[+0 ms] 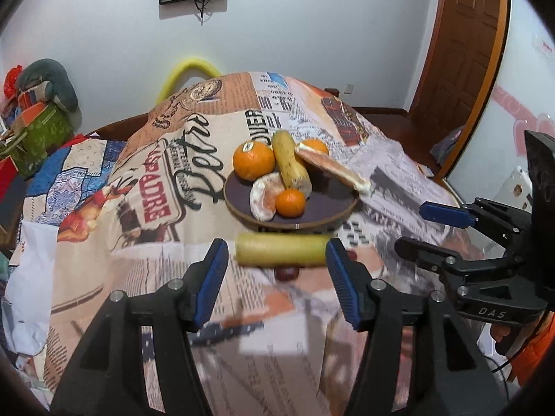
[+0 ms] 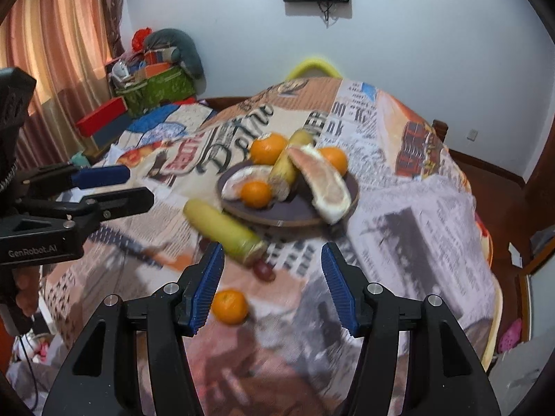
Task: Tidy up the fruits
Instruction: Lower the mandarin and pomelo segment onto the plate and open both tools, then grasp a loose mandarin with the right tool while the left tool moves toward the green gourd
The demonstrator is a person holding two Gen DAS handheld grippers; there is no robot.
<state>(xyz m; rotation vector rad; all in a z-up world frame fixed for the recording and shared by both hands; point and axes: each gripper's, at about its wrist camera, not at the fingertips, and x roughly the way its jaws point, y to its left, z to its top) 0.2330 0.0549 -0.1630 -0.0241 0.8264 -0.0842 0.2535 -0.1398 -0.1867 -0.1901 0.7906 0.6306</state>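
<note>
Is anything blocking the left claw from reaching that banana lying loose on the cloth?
Nothing visible does. The loose banana lies crosswise just beyond the open left gripper, with only tablecloth between. A small red fruit sits against its near side, low, not in the way.

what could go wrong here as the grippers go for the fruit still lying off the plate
1. The yellow banana on the cloth lies right beside the dark round plate; lifting it carelessly could bump the rim.
2. The pale grapefruit wedge leans out over the plate's edge, so a knock might tip it off.
3. The small dark red fruit sits tucked against the banana and could roll away; the loose orange tangerine could too on the draped cloth.
</note>
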